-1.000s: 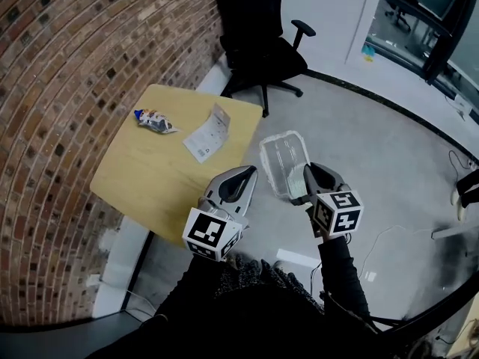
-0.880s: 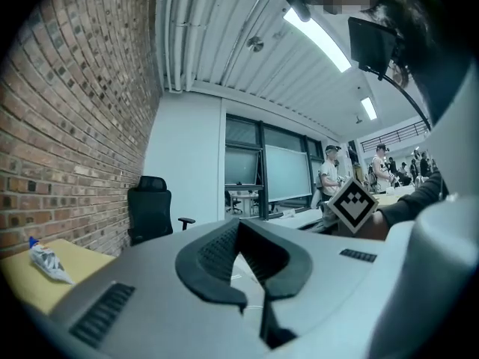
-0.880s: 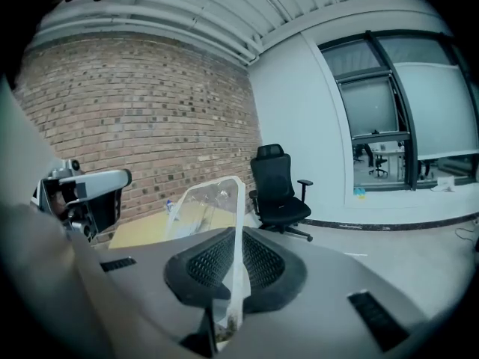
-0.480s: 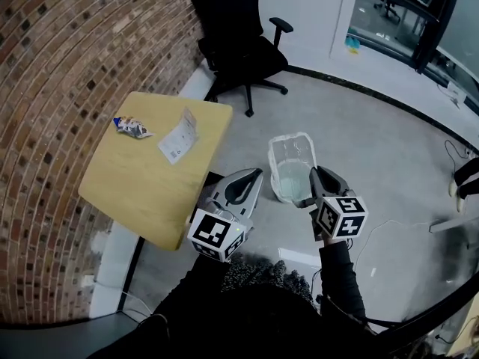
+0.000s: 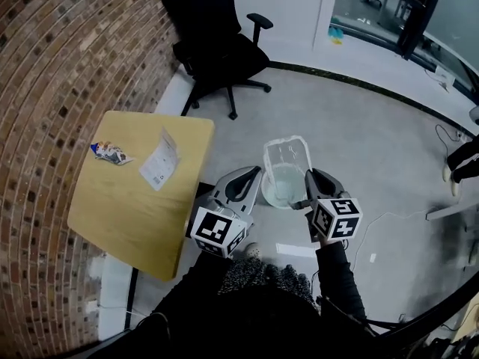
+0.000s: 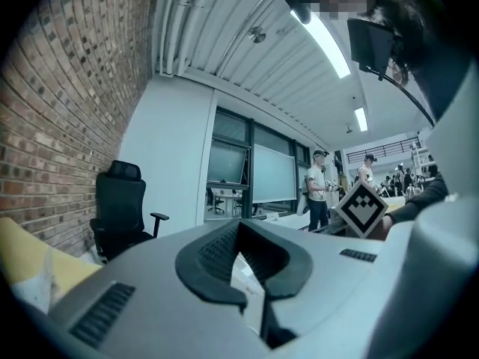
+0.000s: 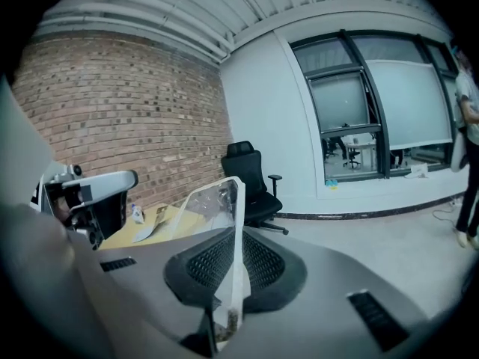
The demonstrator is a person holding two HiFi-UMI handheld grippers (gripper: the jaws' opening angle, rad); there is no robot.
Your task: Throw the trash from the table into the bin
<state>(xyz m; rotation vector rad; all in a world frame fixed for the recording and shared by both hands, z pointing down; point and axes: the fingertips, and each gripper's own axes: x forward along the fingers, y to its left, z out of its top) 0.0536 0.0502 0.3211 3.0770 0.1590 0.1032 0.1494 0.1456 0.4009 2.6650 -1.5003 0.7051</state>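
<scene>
A clear plastic bin (image 5: pixel 287 154) hangs over the grey floor, just right of the wooden table (image 5: pixel 135 215). My right gripper (image 5: pixel 308 178) is shut on the bin's near rim. In the right gripper view the thin clear wall (image 7: pixel 217 208) stands between the pads of my right gripper (image 7: pixel 236 256). My left gripper (image 5: pixel 251 175) is beside the bin's left edge, shut with nothing in it; in its own view my left gripper (image 6: pixel 241 256) shows only a sliver between the pads. A crumpled snack wrapper (image 5: pixel 109 152) and a folded paper (image 5: pixel 159 161) lie on the table's far part.
A black office chair (image 5: pixel 213 40) stands beyond the table by the brick wall (image 5: pixel 45 66). Glass partitions run along the far side. Cables lie on the floor (image 5: pixel 389 126) at the right. People stand in the distance (image 6: pixel 318 193) in the left gripper view.
Both grippers and the bin have moved level, away from the table's edge and out over the floor. In the head view the table has slid left and the bin sits further from it.
</scene>
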